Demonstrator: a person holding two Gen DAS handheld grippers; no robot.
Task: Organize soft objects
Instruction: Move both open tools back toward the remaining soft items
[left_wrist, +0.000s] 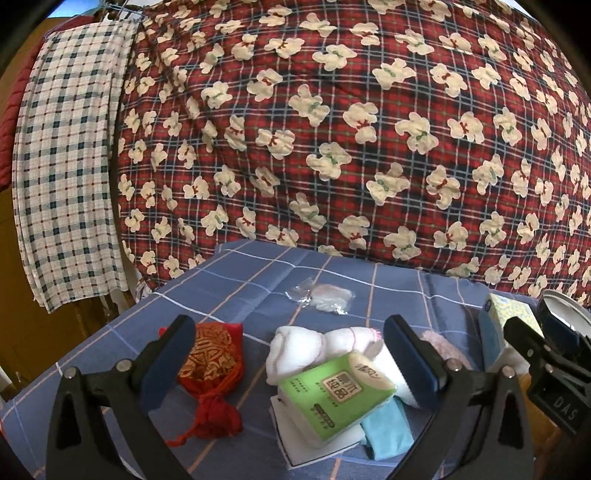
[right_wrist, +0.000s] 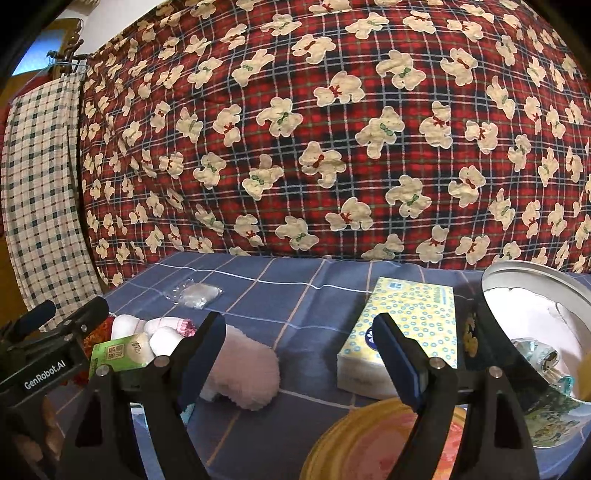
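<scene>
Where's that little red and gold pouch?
In the left wrist view, the red pouch lies on the blue checked cloth, left of the white socks, beside the left gripper.

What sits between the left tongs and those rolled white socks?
The green tissue pack does. It lies tilted on the near side of the white socks, right between the open left tongs. Reaching straight in would meet the pack first; the socks' far end behind it stays uncovered.

Glossy brocade pouch (left_wrist: 210, 354), fluffy pink slipper (right_wrist: 243, 373), soft white towel (left_wrist: 295, 350), shiny plastic tissue pack (left_wrist: 332, 395), woven checked cloth (left_wrist: 240, 284), shiny metal tin (right_wrist: 535, 332).
</scene>
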